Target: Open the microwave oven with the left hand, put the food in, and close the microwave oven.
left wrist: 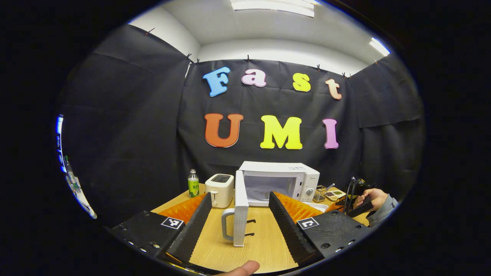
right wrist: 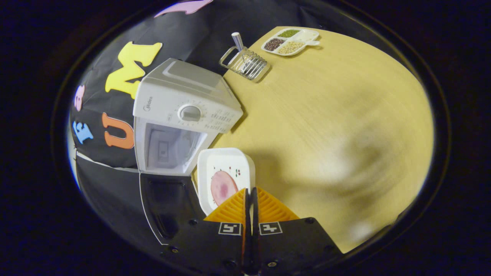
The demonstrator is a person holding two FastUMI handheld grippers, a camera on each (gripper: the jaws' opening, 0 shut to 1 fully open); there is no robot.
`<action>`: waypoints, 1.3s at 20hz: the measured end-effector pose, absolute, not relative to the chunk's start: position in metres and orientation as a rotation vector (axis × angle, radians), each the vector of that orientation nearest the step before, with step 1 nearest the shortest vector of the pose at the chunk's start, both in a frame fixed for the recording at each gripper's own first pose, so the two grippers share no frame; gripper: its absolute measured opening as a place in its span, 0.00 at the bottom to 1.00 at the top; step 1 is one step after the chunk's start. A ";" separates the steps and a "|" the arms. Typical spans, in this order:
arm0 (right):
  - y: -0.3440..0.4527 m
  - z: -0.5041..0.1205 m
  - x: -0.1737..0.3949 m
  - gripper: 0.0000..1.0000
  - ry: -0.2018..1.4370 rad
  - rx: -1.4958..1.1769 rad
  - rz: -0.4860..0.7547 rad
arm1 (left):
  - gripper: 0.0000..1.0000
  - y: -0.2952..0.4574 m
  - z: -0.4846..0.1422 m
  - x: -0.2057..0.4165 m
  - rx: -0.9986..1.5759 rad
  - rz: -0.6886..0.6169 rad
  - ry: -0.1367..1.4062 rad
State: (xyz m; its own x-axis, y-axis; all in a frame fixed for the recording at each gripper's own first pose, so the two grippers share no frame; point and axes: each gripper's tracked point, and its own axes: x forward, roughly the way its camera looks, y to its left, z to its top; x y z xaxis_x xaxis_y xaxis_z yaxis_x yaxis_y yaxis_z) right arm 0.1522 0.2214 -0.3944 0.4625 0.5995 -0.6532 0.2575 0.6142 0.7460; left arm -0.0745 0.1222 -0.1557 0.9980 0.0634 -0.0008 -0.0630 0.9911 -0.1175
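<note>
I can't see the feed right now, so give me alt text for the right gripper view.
The right claw is closed on the edge of a white tray holding a pink slice of food, just outside the open microwave cavity. Farther along the wooden table are a wire rack and a divided dish.

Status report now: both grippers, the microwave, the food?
Left gripper open, clear of door. Right gripper shut on food plate. Microwave open, cavity empty. Nothing blocks the opening.
</note>
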 end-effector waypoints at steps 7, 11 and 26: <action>0.300 -0.367 0.176 0.05 1.003 1.055 0.168 | 0.92 0.146 -0.161 -0.094 -0.089 0.088 -0.004; 0.340 -0.360 0.200 0.05 0.936 1.172 0.088 | 0.92 0.157 -0.166 -0.097 -0.103 0.101 0.001; 0.417 -0.364 0.321 0.07 0.631 1.245 -0.134 | 0.92 0.186 -0.187 -0.057 -0.104 0.128 0.087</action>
State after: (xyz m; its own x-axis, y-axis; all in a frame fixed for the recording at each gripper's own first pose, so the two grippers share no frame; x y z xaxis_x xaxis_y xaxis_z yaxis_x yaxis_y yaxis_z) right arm 0.3210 0.4166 -0.3637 0.8239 0.2387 -0.5141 0.4265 0.3365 0.8396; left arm -0.0572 0.1863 -0.1868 0.9880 0.1227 -0.0933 -0.1318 0.9864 -0.0983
